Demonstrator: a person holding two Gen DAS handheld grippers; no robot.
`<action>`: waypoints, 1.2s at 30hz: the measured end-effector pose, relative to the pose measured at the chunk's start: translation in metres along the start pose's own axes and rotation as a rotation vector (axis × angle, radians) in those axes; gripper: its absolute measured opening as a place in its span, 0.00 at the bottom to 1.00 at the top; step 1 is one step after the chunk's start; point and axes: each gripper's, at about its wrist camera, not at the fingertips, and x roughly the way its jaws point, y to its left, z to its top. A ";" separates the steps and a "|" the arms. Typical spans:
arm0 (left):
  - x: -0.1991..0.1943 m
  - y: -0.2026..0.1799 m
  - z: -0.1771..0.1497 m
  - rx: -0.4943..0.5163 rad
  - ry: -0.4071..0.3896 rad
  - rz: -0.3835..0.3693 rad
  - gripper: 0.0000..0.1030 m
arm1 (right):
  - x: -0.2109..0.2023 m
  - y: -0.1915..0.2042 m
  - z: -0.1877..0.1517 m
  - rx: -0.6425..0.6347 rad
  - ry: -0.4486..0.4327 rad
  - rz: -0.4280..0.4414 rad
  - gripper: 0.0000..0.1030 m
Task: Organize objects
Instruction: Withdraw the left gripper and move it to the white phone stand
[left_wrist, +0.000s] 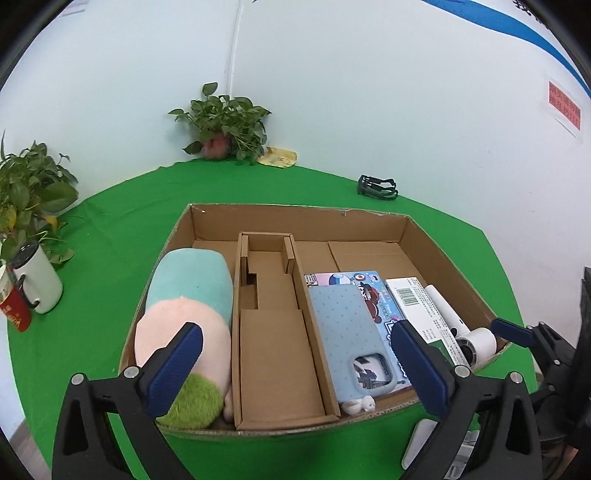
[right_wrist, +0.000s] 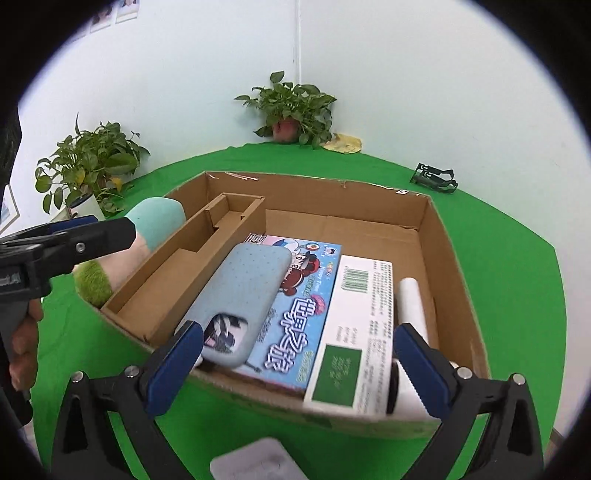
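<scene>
An open cardboard box (left_wrist: 443, 258) sits on a green tablecloth (left_wrist: 110, 236), and the sorted things lie inside it. In its left compartment lies a plush toy (left_wrist: 188, 295) banded in teal, pink and green, lengthwise against the left wall. Next to it stands a cardboard divider insert (left_wrist: 273, 332), a narrow trough with nothing in it. To the right of the insert a pale blue phone case (left_wrist: 347, 332) rests on top of a flat cartoon-printed box (right_wrist: 295, 306), its camera cut-out toward the near wall. Just beside that box lies a white carton with a barcode (right_wrist: 354, 317), and against the right wall a white cylindrical device (left_wrist: 472, 339).

The left gripper (left_wrist: 295, 369) hovers over the near edge of the box with its jaws spread wide, nothing between the blue pads. The right gripper (right_wrist: 299, 365) hangs over the near right corner, equally wide apart and empty.

Outside the box, a white mug (left_wrist: 37, 284) and a red can (left_wrist: 14, 310) stand at the left by a potted plant (left_wrist: 33, 192). A second potted plant (left_wrist: 225, 125) stands in the far corner, and a small black frame (left_wrist: 376, 186) lies at the far right.
</scene>
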 end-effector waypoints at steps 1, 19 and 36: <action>-0.005 -0.002 -0.002 -0.002 -0.012 0.002 1.00 | -0.007 0.000 -0.002 -0.004 -0.011 0.005 0.99; -0.021 -0.045 -0.105 0.002 0.197 -0.149 0.99 | -0.017 -0.002 -0.088 -0.151 0.190 0.261 0.99; 0.004 -0.037 -0.128 -0.103 0.336 -0.269 0.99 | 0.000 0.018 -0.108 -0.256 0.294 0.182 0.79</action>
